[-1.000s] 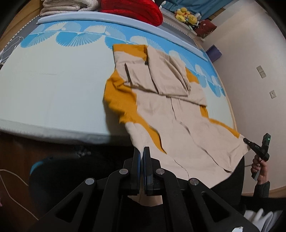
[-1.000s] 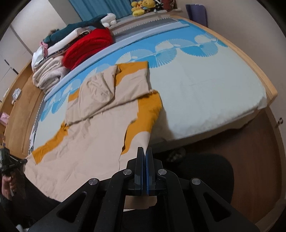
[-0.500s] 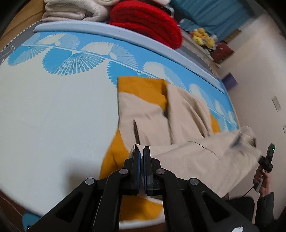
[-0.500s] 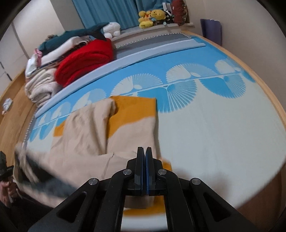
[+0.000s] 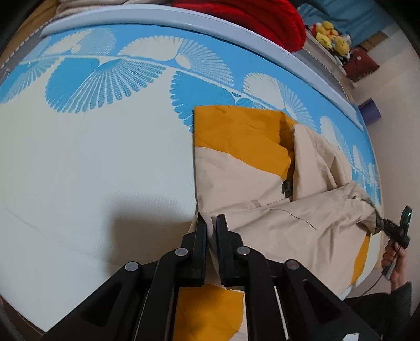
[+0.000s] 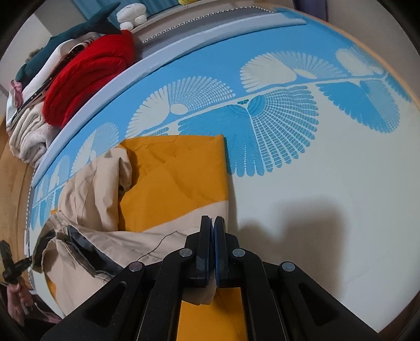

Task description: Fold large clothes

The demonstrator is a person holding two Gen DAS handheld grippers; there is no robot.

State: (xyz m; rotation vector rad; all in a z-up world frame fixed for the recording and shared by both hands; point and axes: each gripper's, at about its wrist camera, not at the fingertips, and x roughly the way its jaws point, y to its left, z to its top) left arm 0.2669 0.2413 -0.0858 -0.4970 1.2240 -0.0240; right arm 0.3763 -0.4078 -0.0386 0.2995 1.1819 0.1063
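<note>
A large beige and orange garment (image 5: 236, 168) lies on the bed, its lower part folded up over the upper part; it also shows in the right wrist view (image 6: 168, 188). My left gripper (image 5: 211, 223) has its jaws slightly apart with the beige hem corner between them. My right gripper (image 6: 212, 225) is shut on the other hem corner. In the left wrist view the right gripper (image 5: 380, 225) shows at the far right, pinching the beige edge. In the right wrist view the left gripper (image 6: 29, 261) shows at the far left at the hem.
The bed sheet (image 5: 92, 157) is white with a blue fan pattern. A red blanket (image 6: 89, 76) and folded beige and white bedding (image 6: 29, 131) are piled beyond the pale bolster (image 5: 183, 23). Plush toys (image 5: 330, 39) sit at the back. The wall is on the right.
Both grippers have carried the garment's lower hem up from the bed's front edge and over the upper part. The left jaws have parted slightly.
</note>
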